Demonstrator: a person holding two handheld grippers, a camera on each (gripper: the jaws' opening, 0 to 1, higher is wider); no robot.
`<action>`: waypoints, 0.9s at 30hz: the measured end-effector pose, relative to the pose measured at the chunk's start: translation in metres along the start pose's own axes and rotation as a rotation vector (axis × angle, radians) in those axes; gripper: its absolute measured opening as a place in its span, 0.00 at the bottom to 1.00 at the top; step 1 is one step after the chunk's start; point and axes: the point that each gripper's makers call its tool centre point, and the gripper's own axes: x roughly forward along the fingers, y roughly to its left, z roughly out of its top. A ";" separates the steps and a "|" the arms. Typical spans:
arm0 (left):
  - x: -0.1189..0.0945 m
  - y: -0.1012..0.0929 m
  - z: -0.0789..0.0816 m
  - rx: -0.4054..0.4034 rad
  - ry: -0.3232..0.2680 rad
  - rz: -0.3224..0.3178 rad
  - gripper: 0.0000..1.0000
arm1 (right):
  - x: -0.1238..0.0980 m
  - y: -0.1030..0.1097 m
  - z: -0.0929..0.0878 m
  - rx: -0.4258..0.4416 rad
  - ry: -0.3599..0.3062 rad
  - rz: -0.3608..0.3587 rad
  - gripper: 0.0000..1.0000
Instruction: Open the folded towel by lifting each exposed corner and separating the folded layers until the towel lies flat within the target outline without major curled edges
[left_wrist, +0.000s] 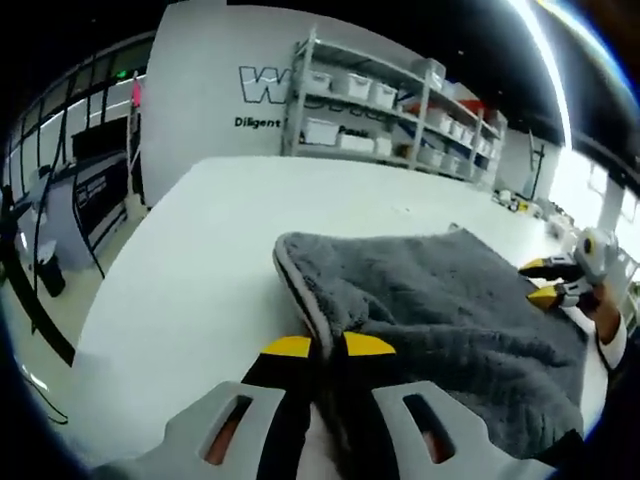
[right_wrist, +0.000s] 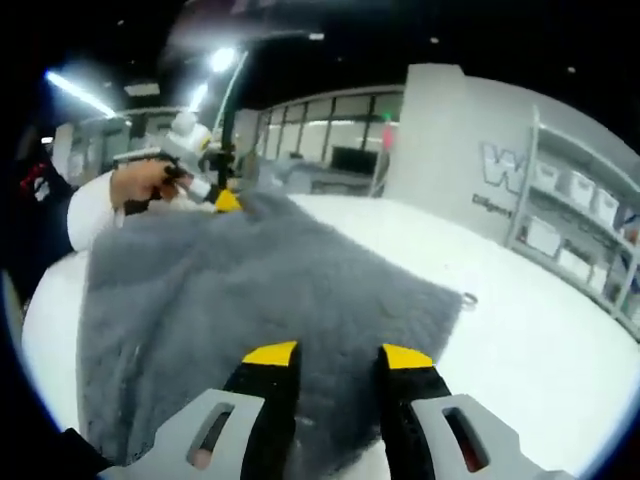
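Left gripper view first: we are holding the left gripper (left_wrist: 328, 346) at the near folded edge of the grey towel (left_wrist: 440, 300), and its jaws are sitting close together with that edge pinched between them, so we are judging it clamped on the towel. The towel is lying on the white worktop (left_wrist: 200, 260), its thick rounded fold running away from us on the left side and the plush surface spreading to the right. At the far right the right gripper (left_wrist: 555, 283) is meeting the towel's other end. The risk here is that we are gripping more than one layer at the fold; lifting then would be dragging the whole bundle across the worktop instead of separating it. We are not seeing any target outline from this angle.

Right gripper view next: we are looking along the right gripper (right_wrist: 340, 355), whose jaws are standing apart with fleece lying between and beneath them, not closed on it. The towel (right_wrist: 250, 290) is spreading away from us, fairly smooth, with a small loop at its right corner. At its far left end a hand is holding the left gripper (right_wrist: 222, 198). If we are pulling with one end unheld, the cloth could be bunching or curling.
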 end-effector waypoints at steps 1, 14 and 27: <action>-0.001 -0.002 0.000 0.008 -0.004 -0.002 0.08 | 0.000 0.001 0.002 -0.003 -0.006 0.003 0.27; -0.020 -0.028 -0.009 0.029 -0.009 0.008 0.24 | 0.002 0.004 0.010 -0.042 -0.034 0.018 0.18; -0.043 -0.046 0.008 0.061 -0.033 -0.075 0.25 | -0.003 0.039 0.035 -0.080 -0.131 0.145 0.03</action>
